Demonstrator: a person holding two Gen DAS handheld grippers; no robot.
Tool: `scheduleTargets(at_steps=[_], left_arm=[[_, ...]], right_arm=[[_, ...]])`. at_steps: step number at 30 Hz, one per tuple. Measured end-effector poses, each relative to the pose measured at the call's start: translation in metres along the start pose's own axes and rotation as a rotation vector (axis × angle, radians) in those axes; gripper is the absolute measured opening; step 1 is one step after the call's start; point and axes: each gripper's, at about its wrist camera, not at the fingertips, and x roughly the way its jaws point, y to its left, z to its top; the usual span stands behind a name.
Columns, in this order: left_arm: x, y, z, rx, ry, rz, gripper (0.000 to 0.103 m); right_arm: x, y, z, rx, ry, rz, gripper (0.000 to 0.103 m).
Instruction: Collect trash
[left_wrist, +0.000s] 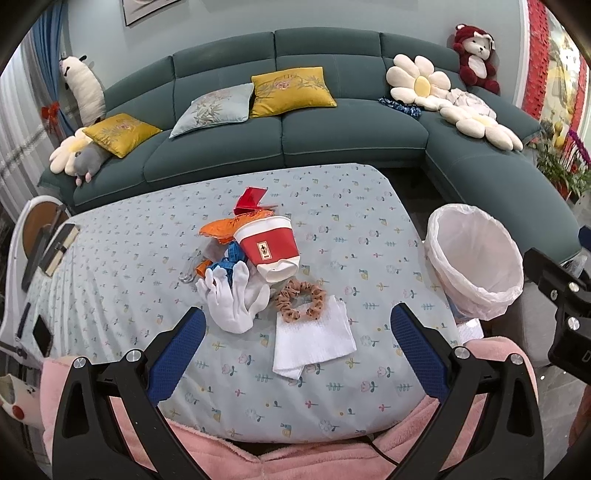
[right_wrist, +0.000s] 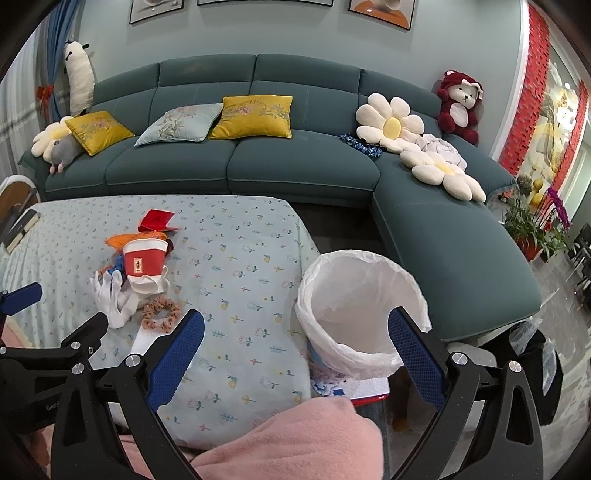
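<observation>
Under paper cup (left_wrist: 268, 249), wrappers (left_wrist: 221, 230) mostly hidden; napkin (left_wrist: 314, 338) visible.

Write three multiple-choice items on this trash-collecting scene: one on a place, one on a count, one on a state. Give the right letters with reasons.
1. Where does the brown fabric scrunchie lie?
A. Inside the bin
B. Partly on the folded white paper napkin, beside the white glove
C. On the sofa

2. How many yellow cushions lie on the teal sofa?
A. One
B. Two
C. Four

3. How is the red-and-white paper cup?
A. Tipped on its side on the pile
B. Standing upright
C. Held in the fingers

Answers:
1 B: the scrunchie overlaps the napkin's top edge.
2 B: one sits near the sofa's left end, one at its middle.
3 A: its wall faces up atop the litter on the floral tablecloth; the left gripper and right gripper are open, and the white-lined bin shows no cup.
</observation>
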Motion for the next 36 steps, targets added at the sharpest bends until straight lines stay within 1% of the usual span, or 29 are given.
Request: scheduleTargets(at_steps=[2, 7, 17, 25, 28, 31, 34, 36], left_arm=[[0.006, 0.009, 0.0, -0.014, 0.006, -0.013, 0.096], [0.022, 0.032, -0.002, -0.058, 0.026, -0.011, 0.096], [0.066, 0.08, -0.016, -0.084, 0.09, 0.053, 0.096], [0.114, 0.112, -0.029, -0.112, 0.161, 0.026, 0.095], [0.13, 0.121, -0.029, -0.152, 0.177, -0.014, 0.095], [0.145, 0.124, -0.03, -0.159, 0.187, -0.035, 0.092], [0.16, 0.124, -0.031, -0.157, 0.21, -0.053, 0.082], [0.169, 0.124, -0.033, -0.165, 0.226, -0.068, 0.077]], right_arm=[[0.004, 0.003, -0.001, 0.004, 0.003, 0.008, 0.096], [0.018, 0.021, -0.005, -0.004, 0.024, 0.035, 0.096], [0.056, 0.072, -0.017, -0.046, 0.065, 0.097, 0.096], [0.094, 0.108, -0.028, -0.065, 0.117, 0.149, 0.096], [0.11, 0.117, -0.034, -0.063, 0.148, 0.162, 0.094], [0.128, 0.124, -0.04, -0.05, 0.185, 0.175, 0.094], [0.143, 0.128, -0.047, -0.037, 0.227, 0.187, 0.088], [0.152, 0.13, -0.052, -0.032, 0.253, 0.191, 0.087]])
